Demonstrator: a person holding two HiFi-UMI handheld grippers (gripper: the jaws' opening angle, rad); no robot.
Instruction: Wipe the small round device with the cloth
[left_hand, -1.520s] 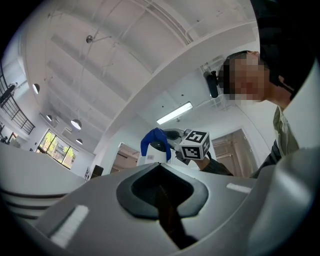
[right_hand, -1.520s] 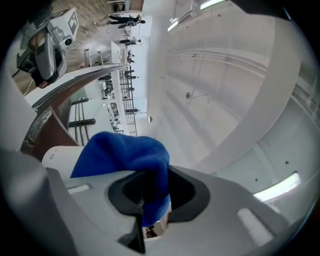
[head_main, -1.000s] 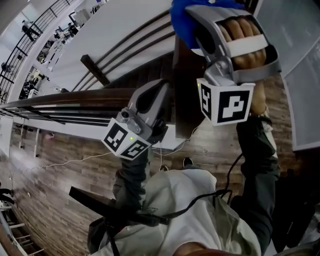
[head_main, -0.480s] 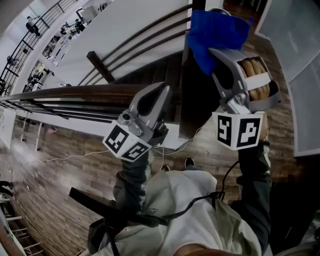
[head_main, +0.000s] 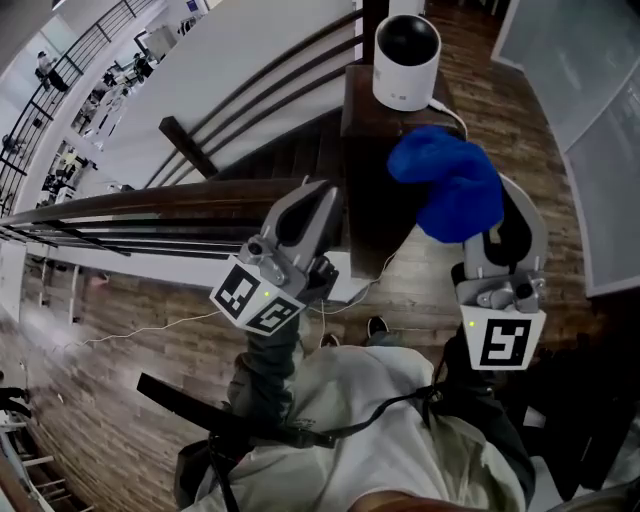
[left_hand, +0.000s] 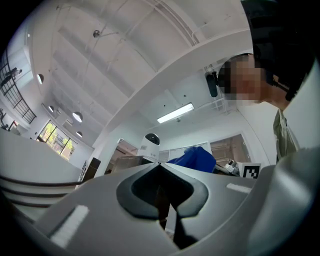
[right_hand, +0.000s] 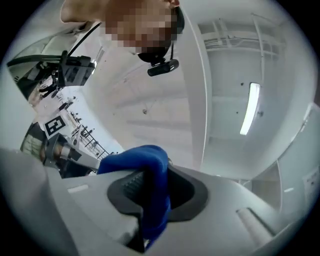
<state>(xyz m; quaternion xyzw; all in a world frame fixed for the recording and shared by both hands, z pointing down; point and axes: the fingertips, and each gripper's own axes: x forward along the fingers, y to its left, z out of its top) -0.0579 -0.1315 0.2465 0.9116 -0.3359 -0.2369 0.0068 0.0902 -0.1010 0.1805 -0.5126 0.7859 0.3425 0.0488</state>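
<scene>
The small round device (head_main: 406, 60), a white cylinder with a black domed top, stands on a dark wooden post top (head_main: 362, 105) at the upper middle of the head view. My right gripper (head_main: 495, 232) is shut on a bunched blue cloth (head_main: 450, 185), held just below and to the right of the device and apart from it. In the right gripper view the cloth (right_hand: 154, 185) is pinched between the jaws. My left gripper (head_main: 320, 192) is shut and holds nothing, left of the post. From the left gripper (left_hand: 160, 165) I see the device (left_hand: 150, 146) and cloth (left_hand: 196, 159) ahead.
A dark wooden handrail (head_main: 150, 195) runs left from the post, with a long drop to a lower floor beyond it. A white cable (head_main: 452, 118) leaves the device's base. Glass panels (head_main: 600, 150) stand at the right. Wood flooring (head_main: 150, 400) lies underfoot.
My right gripper has dropped down and back toward the body with the blue cloth, uncovering the device on the post. The left gripper has hardly moved.
</scene>
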